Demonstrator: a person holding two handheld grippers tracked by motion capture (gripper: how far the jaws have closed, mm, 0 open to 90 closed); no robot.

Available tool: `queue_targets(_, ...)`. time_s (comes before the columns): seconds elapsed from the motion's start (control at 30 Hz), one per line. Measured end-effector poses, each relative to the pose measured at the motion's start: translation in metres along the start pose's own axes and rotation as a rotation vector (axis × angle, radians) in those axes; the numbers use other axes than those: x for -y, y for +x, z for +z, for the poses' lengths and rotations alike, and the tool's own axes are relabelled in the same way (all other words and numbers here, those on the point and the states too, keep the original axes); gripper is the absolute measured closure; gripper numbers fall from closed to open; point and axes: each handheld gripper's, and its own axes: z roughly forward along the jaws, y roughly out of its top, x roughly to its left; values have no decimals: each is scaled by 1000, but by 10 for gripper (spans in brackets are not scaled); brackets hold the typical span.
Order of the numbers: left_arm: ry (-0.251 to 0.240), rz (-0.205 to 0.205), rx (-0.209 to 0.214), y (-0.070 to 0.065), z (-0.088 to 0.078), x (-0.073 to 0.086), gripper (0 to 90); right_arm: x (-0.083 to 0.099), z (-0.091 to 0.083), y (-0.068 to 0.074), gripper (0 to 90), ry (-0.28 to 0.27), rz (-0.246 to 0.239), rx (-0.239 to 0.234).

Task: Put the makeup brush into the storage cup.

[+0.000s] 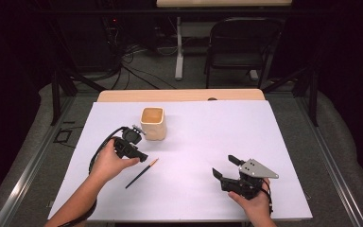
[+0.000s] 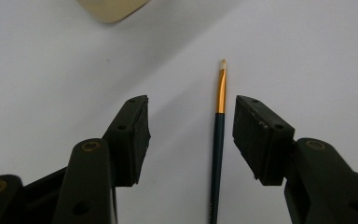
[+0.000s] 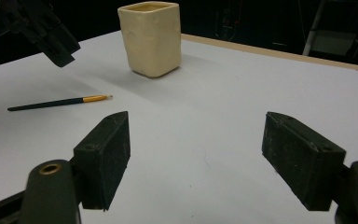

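A thin dark paintbrush [image 1: 142,173] with a gold ferrule and pale tip lies flat on the white table sheet [image 1: 227,123]. My left gripper [image 1: 142,155] hangs just above its tip end, jaws pointing down. In the left gripper view the paintbrush [image 2: 219,140] runs between the jaws of the left gripper [image 2: 191,116], nearer the right-hand one, with neither pad touching it. A cream square cup [image 1: 152,123] stands upright behind it. My right gripper [image 1: 225,166] rests low at the front right, open, with nothing between its fingers. Its view shows the cup [image 3: 151,37], the paintbrush [image 3: 58,102] and the left gripper [image 3: 51,42].
The white sheet covers a wooden table whose far edge [image 1: 179,94] shows behind the cup. A black folding chair [image 1: 243,42] and a table leg with cables stand on the floor beyond. Bare sheet lies between the two grippers.
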Motion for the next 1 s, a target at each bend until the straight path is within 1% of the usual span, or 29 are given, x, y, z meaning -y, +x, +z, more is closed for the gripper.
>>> queue_targets(0.03,12,8,-5,0,1,-1,458,0,1,0,234,-4,2,-1)
queue_targets(0.1,23,12,-9,-2,3,-3,457,0,1,0,234,-1,0,-1)
queue_targets(0.23,58,10,-8,-4,8,-7,459,1,1,0,234,-1,1,-1)
queue_targets(0.27,78,8,-9,-5,10,-8,462,1,1,0,234,-1,3,-1)
queue_targets(0.3,78,8,-9,-5,10,-8,476,1,1,0,234,-1,3,-1)
queue_targets(0.5,130,1,-10,-11,15,-14,499,0,0,0,238,-5,6,0)
queue_targets(0.8,178,10,-20,-16,23,-20,519,1,1,0,239,-5,8,-6)
queue_targets(1.0,194,14,-19,-19,27,-22,530,1,1,0,239,0,7,-8)
